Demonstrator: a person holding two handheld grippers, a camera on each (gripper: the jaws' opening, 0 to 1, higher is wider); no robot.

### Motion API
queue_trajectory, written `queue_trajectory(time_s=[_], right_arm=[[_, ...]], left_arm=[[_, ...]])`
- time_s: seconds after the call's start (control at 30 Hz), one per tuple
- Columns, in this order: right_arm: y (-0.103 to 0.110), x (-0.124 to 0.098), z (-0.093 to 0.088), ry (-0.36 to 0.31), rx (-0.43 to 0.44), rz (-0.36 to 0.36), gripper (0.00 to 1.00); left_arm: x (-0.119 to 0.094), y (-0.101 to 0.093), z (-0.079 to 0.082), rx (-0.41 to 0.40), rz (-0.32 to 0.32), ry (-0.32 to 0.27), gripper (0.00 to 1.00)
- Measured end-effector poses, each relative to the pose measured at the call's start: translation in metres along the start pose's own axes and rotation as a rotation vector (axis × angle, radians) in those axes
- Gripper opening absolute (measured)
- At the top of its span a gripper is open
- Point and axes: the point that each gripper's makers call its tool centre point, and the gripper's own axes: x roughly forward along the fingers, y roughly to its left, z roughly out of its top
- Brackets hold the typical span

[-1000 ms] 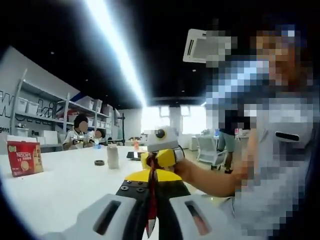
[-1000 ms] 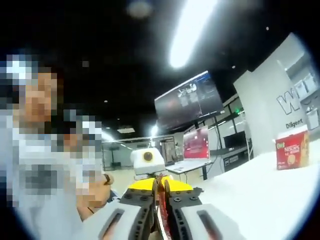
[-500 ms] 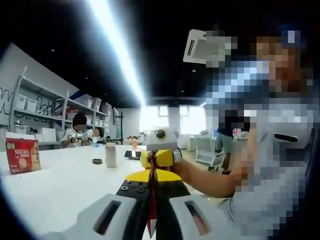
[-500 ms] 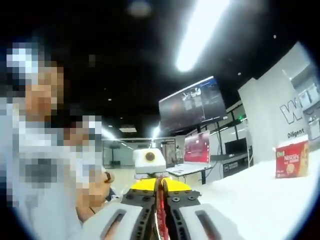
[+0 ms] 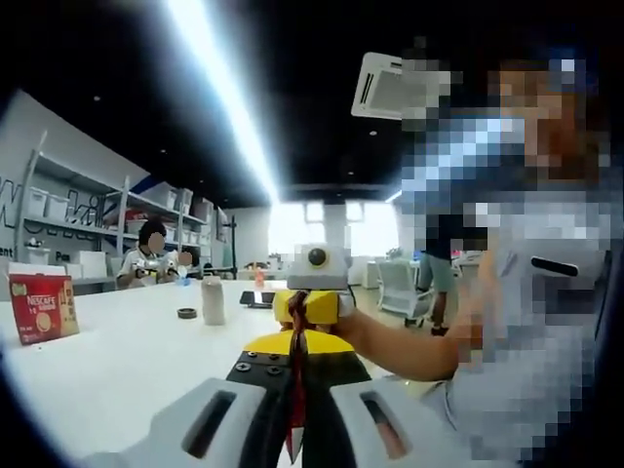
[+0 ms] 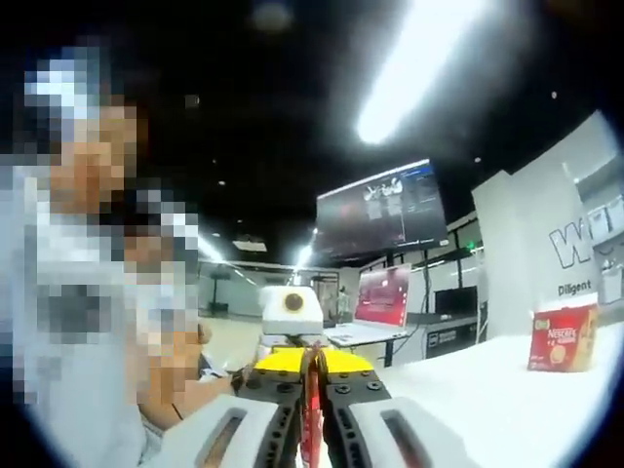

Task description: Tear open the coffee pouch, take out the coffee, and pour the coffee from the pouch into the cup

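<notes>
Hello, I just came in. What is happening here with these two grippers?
A person holds two grippers facing each other above a white table. Both are shut on one thin red coffee pouch: the left gripper pinches one end and the right gripper the other, as if about to tear it. Whether it is torn open yet cannot be told. A red Nescafe box stands on the table, and farther off a pale cup.

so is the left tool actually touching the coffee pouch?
Touching. In the left gripper view the left tool has its jaws closed on the red coffee pouch, no gap showing either side.
</notes>
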Motion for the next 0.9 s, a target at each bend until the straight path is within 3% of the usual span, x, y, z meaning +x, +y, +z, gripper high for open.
queue_trajectory(time_s=[0.43,0.57,0.67,0.9], right_arm=[[0.002,-0.001,-0.001,0.006,-0.004,0.010,0.04],[-0.002,-0.002,-0.008,0.033,0.125,-0.007,0.02],[-0.004,-0.004,-0.009,0.029,0.141,-0.011,0.02],[-0.005,-0.007,-0.010,0.054,0.143,-0.018,0.01]], left_arm=[[0.001,-0.003,-0.001,0.004,-0.009,0.009,0.04],[0.002,-0.003,-0.006,0.015,0.002,0.032,0.04],[0.003,-0.002,-0.007,0.030,0.015,0.040,0.05],[0.000,-0.001,0.006,0.040,0.016,-0.023,0.12]])
